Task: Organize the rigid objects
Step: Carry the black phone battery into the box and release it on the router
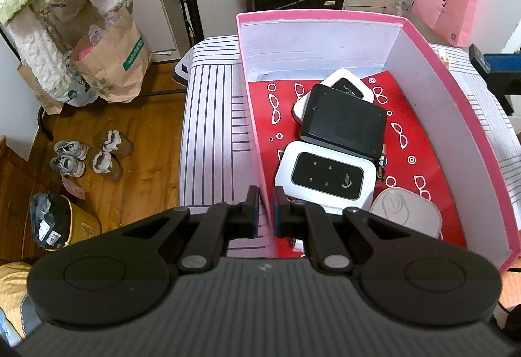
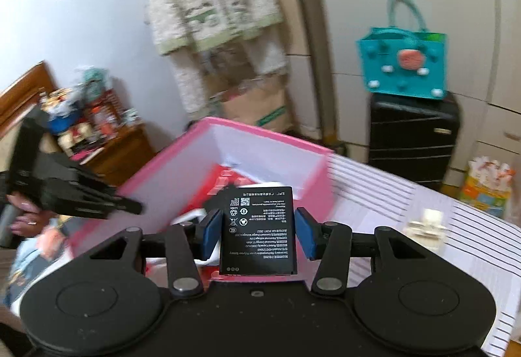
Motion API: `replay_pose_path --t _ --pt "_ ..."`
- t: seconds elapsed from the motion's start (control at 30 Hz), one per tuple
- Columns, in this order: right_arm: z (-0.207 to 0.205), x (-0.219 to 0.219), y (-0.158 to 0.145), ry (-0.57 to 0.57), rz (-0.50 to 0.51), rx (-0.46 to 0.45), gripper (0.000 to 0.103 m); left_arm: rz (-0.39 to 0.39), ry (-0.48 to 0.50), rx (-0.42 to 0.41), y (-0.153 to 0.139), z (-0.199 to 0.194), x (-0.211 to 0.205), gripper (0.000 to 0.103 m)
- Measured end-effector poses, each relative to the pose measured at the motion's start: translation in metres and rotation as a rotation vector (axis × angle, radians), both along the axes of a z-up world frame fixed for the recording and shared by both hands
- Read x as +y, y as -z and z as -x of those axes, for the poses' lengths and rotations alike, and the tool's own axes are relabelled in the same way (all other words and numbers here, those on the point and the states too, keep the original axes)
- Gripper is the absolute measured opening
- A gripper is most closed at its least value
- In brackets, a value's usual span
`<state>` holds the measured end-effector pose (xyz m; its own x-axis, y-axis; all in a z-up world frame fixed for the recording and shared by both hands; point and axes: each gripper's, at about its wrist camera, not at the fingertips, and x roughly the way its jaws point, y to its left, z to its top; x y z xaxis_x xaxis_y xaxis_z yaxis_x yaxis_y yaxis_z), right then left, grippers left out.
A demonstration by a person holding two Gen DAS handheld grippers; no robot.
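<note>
A pink box (image 1: pixel 433 41) with a red patterned floor stands on the striped bed. Inside lie a white router with a black panel (image 1: pixel 325 178), a second white router (image 1: pixel 345 87) under a black flat pack (image 1: pixel 345 122), and a grey oval case (image 1: pixel 407 210). My left gripper (image 1: pixel 266 213) is shut on the box's left wall (image 1: pixel 257 142). In the right wrist view my right gripper (image 2: pixel 259 233) is open around a black battery (image 2: pixel 259 230), which sits between the blue pads (image 2: pixel 211 233) with a gap at the right, above the pink box (image 2: pixel 182 158).
A striped bedcover (image 1: pixel 211 116) lies under the box. Shoes (image 1: pixel 88 155) and paper bags (image 1: pixel 110 64) are on the wooden floor at left. A teal bag (image 2: pixel 403 64) sits on a black suitcase (image 2: pixel 410 139). A small cream object (image 2: pixel 426 223) lies on the cover at right.
</note>
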<state>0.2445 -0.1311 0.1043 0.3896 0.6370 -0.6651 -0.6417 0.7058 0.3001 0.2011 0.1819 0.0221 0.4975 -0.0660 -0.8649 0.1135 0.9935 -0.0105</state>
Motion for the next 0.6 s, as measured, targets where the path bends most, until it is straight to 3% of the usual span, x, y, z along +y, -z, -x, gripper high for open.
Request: replay_pose_path --t 0.27,0.53,0.6 --pt "0.0 0.076 0.012 -0.204 0.028 0.126 0.054 0.017 0.027 -0.004 0.001 0.001 0.004 0.008" --pt "-0.008 0.138 0.051 -0.3 0.209 0.205 0.054 0.011 0.044 -0.009 0.001 0.001 0.003 0.009" --pt "-0.009 0.147 0.056 -0.309 0.245 0.208 0.046 0.012 0.047 -0.01 0.001 0.001 0.004 0.009"
